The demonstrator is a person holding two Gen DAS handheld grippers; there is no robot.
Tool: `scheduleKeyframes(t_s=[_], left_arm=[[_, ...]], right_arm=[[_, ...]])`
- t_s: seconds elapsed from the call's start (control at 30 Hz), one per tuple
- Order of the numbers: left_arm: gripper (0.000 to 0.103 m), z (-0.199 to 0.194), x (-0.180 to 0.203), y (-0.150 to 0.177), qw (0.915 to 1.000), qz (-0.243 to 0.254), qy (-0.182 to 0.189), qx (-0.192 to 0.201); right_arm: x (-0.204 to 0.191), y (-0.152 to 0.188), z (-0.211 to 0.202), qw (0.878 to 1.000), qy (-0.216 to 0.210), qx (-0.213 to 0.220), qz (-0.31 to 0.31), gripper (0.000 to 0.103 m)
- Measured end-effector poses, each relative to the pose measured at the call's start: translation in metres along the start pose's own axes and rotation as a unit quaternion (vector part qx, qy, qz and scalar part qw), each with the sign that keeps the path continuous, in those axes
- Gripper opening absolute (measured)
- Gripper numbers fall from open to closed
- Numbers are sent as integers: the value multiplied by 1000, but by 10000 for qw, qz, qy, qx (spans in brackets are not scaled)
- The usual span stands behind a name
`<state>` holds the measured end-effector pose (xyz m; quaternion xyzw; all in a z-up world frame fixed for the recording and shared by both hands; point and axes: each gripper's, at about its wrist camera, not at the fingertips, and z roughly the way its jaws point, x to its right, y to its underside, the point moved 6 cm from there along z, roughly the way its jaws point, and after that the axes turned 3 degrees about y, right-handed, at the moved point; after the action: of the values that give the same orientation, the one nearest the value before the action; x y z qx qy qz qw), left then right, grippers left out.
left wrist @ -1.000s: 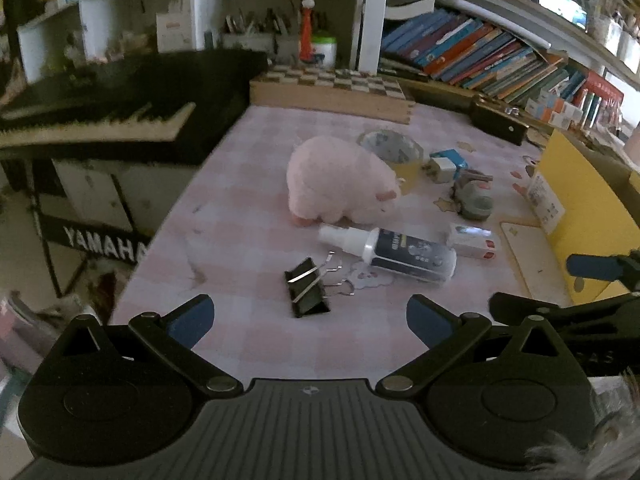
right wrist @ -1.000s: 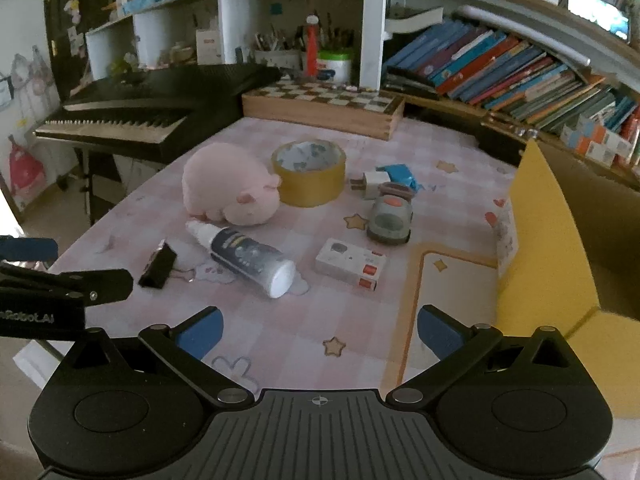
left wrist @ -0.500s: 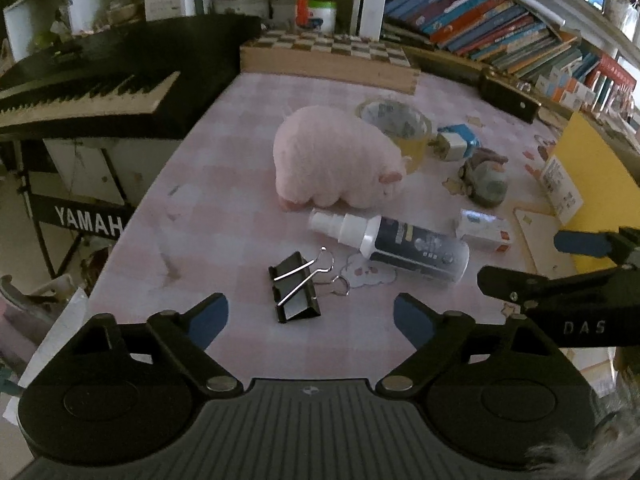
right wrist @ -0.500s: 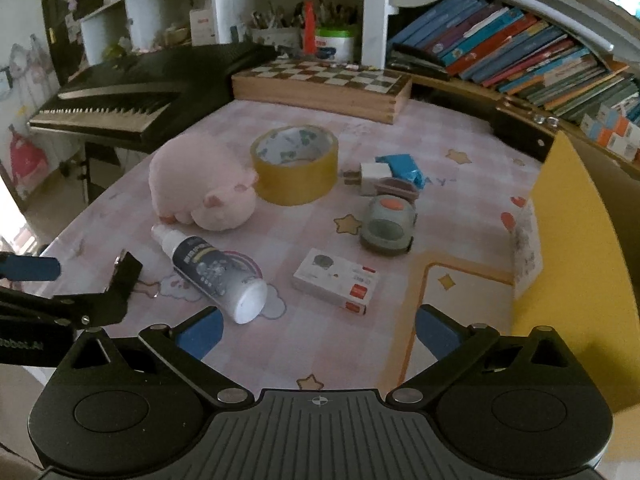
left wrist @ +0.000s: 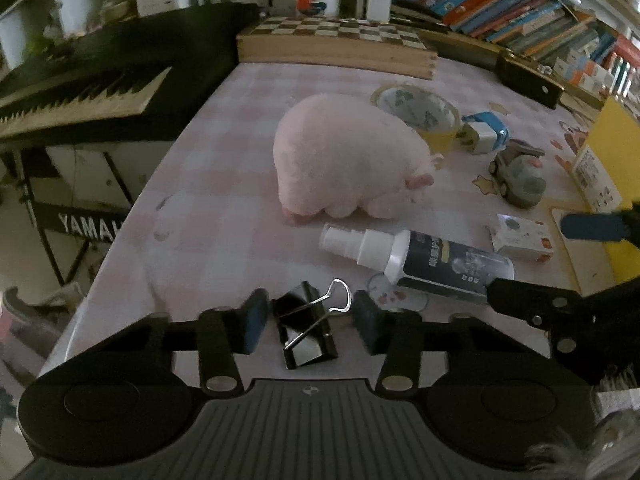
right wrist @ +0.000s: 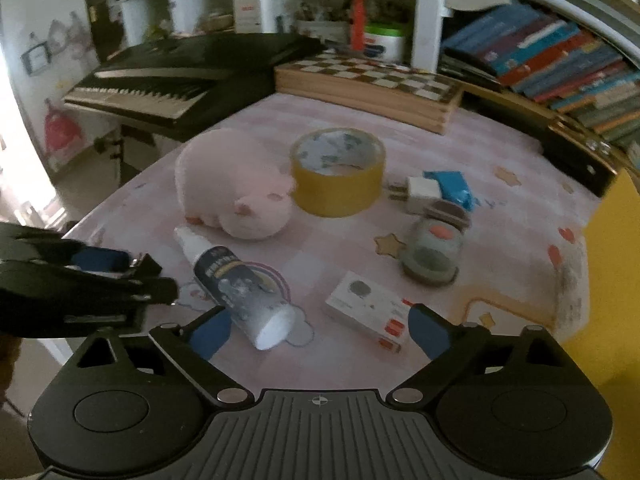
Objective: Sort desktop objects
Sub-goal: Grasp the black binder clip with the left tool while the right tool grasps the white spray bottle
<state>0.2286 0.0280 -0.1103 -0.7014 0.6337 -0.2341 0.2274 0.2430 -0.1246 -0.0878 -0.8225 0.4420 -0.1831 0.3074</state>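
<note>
A black binder clip lies on the pink checked tabletop between the pads of my left gripper. Its jaws are closing, and a thin gap still shows on each side of the clip. In the right wrist view the left gripper hovers low at the left. A white spray bottle with a dark label lies on its side, base end between the fingers of my right gripper. A small white box lies there too. The right jaws are wide, closing slightly, and touch nothing.
A pink plush pig, a yellow tape roll, a white plug with a blue pack and a grey toy car lie further back. A yellow box stands at the right. Chessboard, bookshelves and a keyboard ring the table.
My left gripper has come forward and down over the binder clip, and its jaws have narrowed around it. The right gripper has moved forward toward the spray bottle and the white box.
</note>
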Motion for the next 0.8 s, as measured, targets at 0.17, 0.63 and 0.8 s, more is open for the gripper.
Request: scheduleKeyframes(t_s=[0.17,0.63,0.8], left_arm=[[25,-12,-13,-5,9996,-246,51,136],[25,-42,-39,-6,9956,-864,-17,371],[25,-49,-43,-5,9941,-1003,-29,411]], right_arm=[[-10,-8,7,9995,-206,12,-237,96],[-51,-8,42,9901,-855,-222,-1091,83],[-55,-10,41,9882,-1023,-173,-1128,55]])
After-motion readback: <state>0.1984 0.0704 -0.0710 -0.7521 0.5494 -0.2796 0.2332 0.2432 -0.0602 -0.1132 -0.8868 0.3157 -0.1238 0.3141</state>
